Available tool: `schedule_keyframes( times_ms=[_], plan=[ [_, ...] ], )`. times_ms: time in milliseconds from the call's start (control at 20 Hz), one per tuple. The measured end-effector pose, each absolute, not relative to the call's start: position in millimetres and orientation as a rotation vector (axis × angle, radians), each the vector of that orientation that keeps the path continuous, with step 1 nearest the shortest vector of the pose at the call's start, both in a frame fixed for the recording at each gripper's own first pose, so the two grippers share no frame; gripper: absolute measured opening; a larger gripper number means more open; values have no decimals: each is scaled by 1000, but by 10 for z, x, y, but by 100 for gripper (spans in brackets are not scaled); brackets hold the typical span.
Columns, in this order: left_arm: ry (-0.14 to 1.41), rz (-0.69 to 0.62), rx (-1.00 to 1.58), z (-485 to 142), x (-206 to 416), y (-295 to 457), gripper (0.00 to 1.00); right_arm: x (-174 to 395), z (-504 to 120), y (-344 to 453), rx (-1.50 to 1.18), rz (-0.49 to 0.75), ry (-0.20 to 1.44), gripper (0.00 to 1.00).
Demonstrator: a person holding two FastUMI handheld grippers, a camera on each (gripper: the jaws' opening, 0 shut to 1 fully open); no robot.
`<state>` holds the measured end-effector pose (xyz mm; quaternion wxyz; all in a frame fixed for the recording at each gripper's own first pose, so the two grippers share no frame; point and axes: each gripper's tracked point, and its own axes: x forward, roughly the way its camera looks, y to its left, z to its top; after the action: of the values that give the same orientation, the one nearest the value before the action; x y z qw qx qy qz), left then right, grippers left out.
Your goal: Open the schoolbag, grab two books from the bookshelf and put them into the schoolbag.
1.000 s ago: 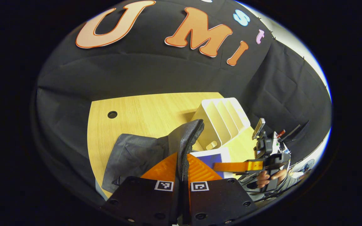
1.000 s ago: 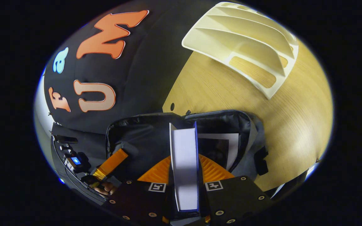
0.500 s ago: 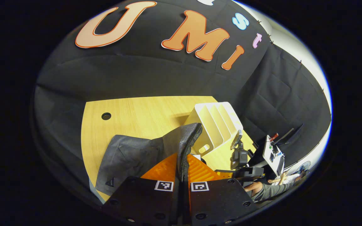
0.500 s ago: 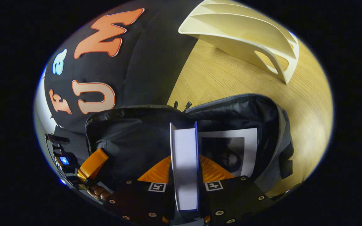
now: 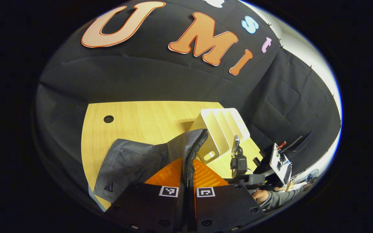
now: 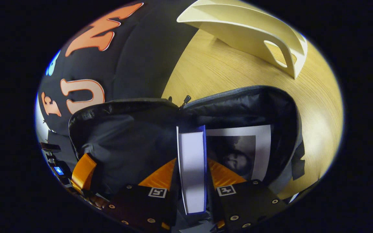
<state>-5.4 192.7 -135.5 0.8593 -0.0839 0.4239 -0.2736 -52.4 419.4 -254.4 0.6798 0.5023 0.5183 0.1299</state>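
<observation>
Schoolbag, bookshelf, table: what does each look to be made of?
Schoolbag: probably woven synthetic fabric, matte dark grey; it creases and sags, with a zip along the flap edge pinched in the left tool.
Bookshelf: likely moulded plastic, smooth cream, with thin rigid dividers and a cut-out handle.
Table: pale wood grain, maybe laminate, with a soft sheen.

Matt grey cloth schoolbag (image 6: 134,136), smooth wood-grain table (image 5: 141,119), glossy cream plastic bookshelf (image 6: 248,29).

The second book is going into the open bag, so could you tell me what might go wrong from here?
The left gripper pinches only the bag's zipper edge; if it slips, the flap could drop across the opening. The right gripper holds the book upright, so it might catch on the first book already inside.
</observation>
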Motion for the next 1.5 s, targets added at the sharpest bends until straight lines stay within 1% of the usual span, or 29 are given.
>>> schedule_keyframes(
  times_ms=[150, 200, 300, 400, 550, 600, 650, 700, 750, 800, 1050, 1150, 1200, 1250, 1300, 1350, 1400, 1500],
  plan=[
    [892, -546, -187, -1415, -92, 1902, 6, -632, -2563, 4021, 1001, 303, 1188, 49],
    [892, -539, -190, -1433, -126, 1879, 6, -666, -2517, 3944, 981, 309, 1189, 59],
    [894, -524, -188, -1461, -178, 1845, 8, -649, -2384, 3833, 974, 336, 1163, 70],
    [890, -500, -197, -1476, -209, 1777, 12, -628, -2310, 3644, 944, 341, 1134, 76],
    [876, -481, -209, -1460, -313, 1594, 22, -608, -2254, 3262, 859, 344, 1093, 77],
    [863, -483, -214, -1435, -358, 1499, 29, -602, -2247, 3116, 830, 343, 1083, 78],
    [855, -490, -213, -1419, -409, 1403, 34, -582, -2243, 2977, 805, 345, 1073, 78],
    [837, -487, -205, -1406, -424, 1298, 43, -587, -2230, 2823, 785, 346, 1065, 79],
    [828, -477, -197, -1386, -429, 1191, 46, -568, -2205, 2681, 773, 350, 1058, 79],
    [822, -472, -197, -1384, -448, 1081, 52, -558, -2178, 2545, 765, 353, 1046, 80],
    [790, -444, -203, -1366, -564, 469, 70, -481, -2030, 1775, 664, 357, 956, 80],
    [768, -430, -195, -1338, -562, 240, 81, -417, -1924, 1463, 592, 354, 899, 80],
    [760, -414, -199, -1328, -562, 132, 90, -373, -1873, 1314, 552, 346, 867, 81],
    [748, -399, -205, -1293, -536, 13, 92, -318, -1821, 1165, 513, 340, 836, 85],
    [738, -386, -207, -1282, -550, -101, 98, -288, -1765, 1014, 482, 326, 809, 89],
    [722, -367, -197, -1237, -547, -191, 98, -250, -1701, 889, 462, 324, 781, 91],
    [696, -348, -178, -1187, -545, -276, 98, -222, -1633, 751, 447, 315, 756, 94],
    [639, -319, -158, -1071, -564, -463, 98, -173, -1480, 533, 412, 311, 703, 96]
  ],
)
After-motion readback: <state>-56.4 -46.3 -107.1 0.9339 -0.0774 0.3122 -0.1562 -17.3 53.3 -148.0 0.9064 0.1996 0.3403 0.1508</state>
